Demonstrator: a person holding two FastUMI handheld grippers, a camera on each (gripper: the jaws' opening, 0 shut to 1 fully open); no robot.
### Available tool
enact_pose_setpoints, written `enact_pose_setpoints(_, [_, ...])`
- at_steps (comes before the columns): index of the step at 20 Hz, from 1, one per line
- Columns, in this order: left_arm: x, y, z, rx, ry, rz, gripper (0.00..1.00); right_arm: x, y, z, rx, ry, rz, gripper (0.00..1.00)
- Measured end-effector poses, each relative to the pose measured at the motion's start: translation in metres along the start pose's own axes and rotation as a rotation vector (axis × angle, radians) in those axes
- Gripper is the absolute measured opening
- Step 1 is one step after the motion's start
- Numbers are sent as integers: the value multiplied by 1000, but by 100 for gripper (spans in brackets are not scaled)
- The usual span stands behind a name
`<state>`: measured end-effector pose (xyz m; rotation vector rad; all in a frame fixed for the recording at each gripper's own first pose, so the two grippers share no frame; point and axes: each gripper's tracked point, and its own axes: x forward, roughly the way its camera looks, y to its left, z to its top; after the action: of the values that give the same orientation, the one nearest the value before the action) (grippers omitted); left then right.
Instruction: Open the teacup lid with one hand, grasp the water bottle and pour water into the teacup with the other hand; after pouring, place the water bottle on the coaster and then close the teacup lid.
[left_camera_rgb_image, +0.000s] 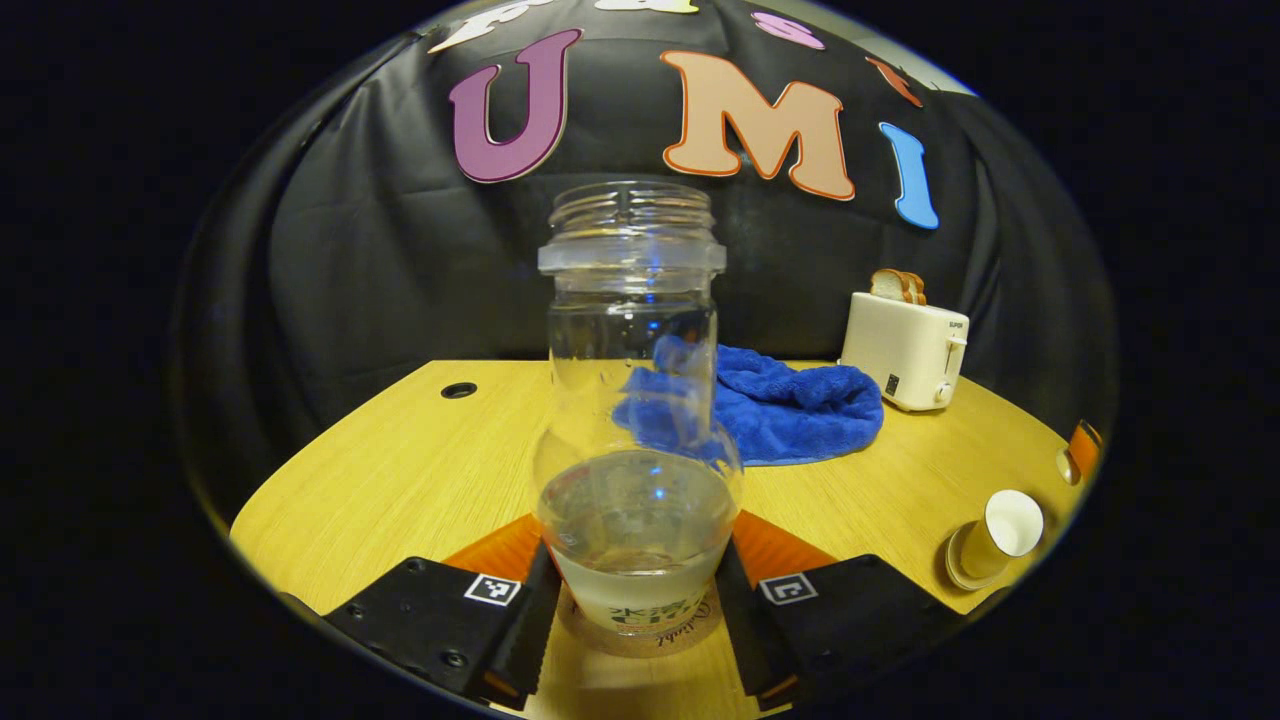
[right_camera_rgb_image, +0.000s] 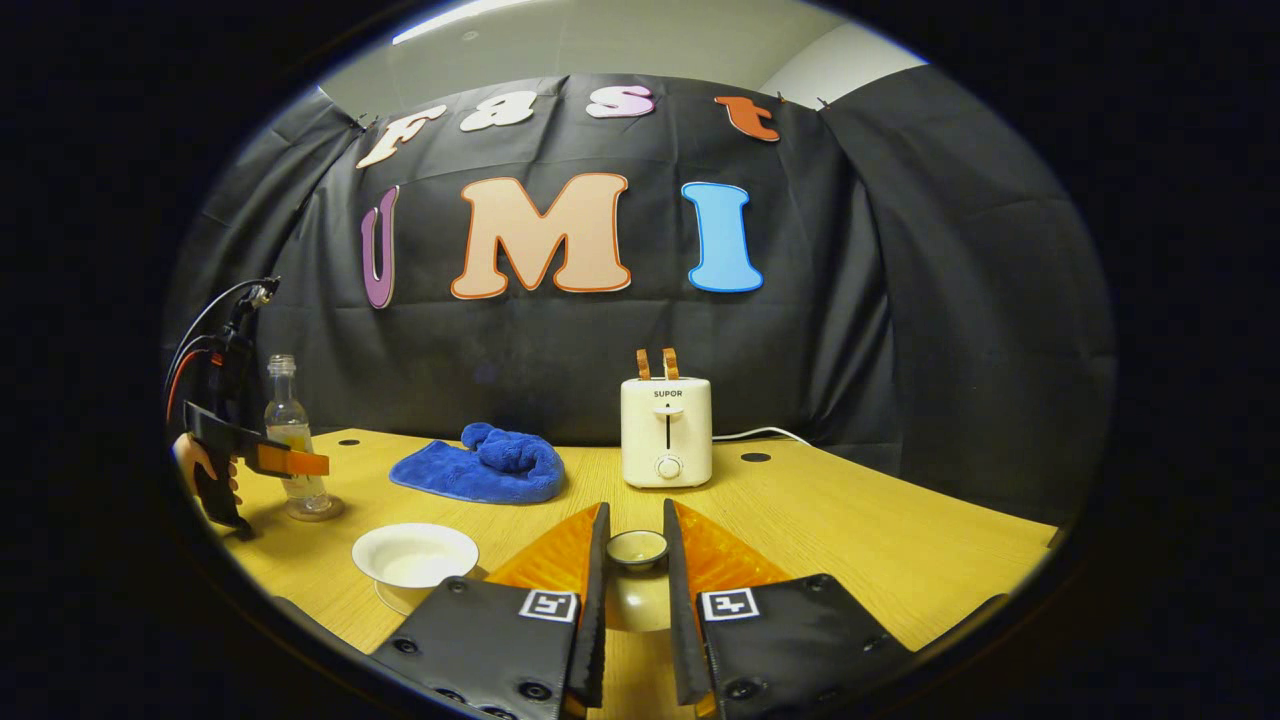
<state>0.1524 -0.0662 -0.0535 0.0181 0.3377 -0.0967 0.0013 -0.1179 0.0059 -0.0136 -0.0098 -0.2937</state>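
A clear, uncapped water bottle (left_camera_rgb_image: 632, 400), partly filled, stands upright on a round coaster (left_camera_rgb_image: 640, 640) on the wooden table. My left gripper (left_camera_rgb_image: 640, 600) is shut on its base, one finger on each side. The right gripper view shows the same bottle (right_camera_rgb_image: 288, 440) at far left with the left gripper (right_camera_rgb_image: 285, 462) and a hand on it. The white teacup (right_camera_rgb_image: 415, 555) stands open on its saucer, also seen as the teacup (left_camera_rgb_image: 1005, 530) at far right. My right gripper (right_camera_rgb_image: 635, 560) is shut on the knob of the teacup lid (right_camera_rgb_image: 637, 548), held to the right of the cup.
A blue towel (right_camera_rgb_image: 480, 468) lies at the back middle of the table. A white toaster (right_camera_rgb_image: 666, 430) holding bread slices stands to its right, with a cord behind it. Cable holes (right_camera_rgb_image: 755, 457) sit near the back edge. The black cloth wall closes the rear.
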Motion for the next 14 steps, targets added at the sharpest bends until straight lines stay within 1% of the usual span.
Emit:
enact_pose_setpoints(7, [-5, 5, 7, -1, -35, 12, 77, -1, 0, 1, 0, 0, 3, 31])
enact_pose_setpoints(8, [-6, 6, 7, -2, -40, 18, 84, -1, 1, 1, 0, 0, 8, 31])
enact_pose_setpoints(10, [-9, 9, 6, -4, -55, 28, 92, -1, 2, 1, 0, 0, 15, 30])
enact_pose_setpoints(12, [-15, 14, 6, 6, -77, 46, 96, -1, 5, 0, 0, 2, 27, 31])
enact_pose_setpoints(14, [-22, 18, 10, 25, -114, 58, 96, 0, 5, 1, 0, 2, 31, 30])
